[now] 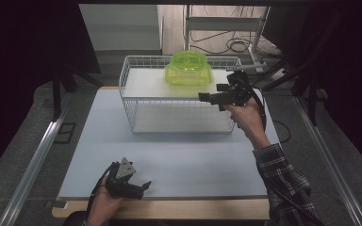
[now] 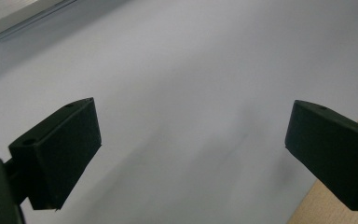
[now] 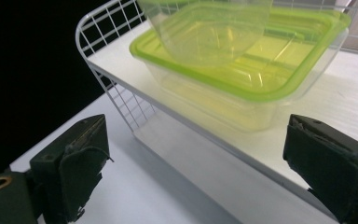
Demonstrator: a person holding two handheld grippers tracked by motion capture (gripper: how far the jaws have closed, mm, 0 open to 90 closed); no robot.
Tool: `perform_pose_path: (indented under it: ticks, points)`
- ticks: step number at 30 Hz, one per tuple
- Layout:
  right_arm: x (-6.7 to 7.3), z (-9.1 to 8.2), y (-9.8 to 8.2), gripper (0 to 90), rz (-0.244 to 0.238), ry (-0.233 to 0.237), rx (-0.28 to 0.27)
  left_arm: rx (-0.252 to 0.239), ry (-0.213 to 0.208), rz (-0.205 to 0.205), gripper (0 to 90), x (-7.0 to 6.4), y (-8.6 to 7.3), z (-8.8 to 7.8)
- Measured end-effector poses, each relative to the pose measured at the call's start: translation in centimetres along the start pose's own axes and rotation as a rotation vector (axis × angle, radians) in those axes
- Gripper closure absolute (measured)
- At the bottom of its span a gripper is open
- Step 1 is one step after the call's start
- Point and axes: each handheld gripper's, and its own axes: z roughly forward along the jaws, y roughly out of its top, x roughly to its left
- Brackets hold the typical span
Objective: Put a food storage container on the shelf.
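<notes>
Holding my right gripper [image 1: 206, 97] wide open and empty, I face the rectangular clear plastic container with a lime-green lid [image 3: 242, 79] just ahead on the white wire rack's top shelf [image 3: 354, 93]. My left gripper [image 1: 143, 187] rests open, empty, over the pale blue tabletop [image 2: 191, 70].

Your table [image 1: 179, 155] has a pale blue-grey top with a bare wooden edge along your side. A white wire rack [image 1: 127, 101] stands directly on it toward the far side, ahead of your left claw [image 1: 143, 187] and just left of and below your right claw [image 1: 206, 97]. The rack's upper shelf [image 1: 146, 82] carries a clear rectangular box with a green lid [image 1: 188, 75], straight ahead of your right claw, and a rounded green container [image 1: 188, 60] sits on that lid.
</notes>
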Motion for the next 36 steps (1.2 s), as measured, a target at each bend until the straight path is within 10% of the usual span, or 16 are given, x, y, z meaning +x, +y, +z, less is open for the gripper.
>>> perform_pose_path:
  ticks: [36]
  points:
    - [1.4,-0.5,-6.6,3.2,-0.085,-0.063,0.039,-0.029,-0.049,-0.033,2.0,0.3,-0.1,-0.2]
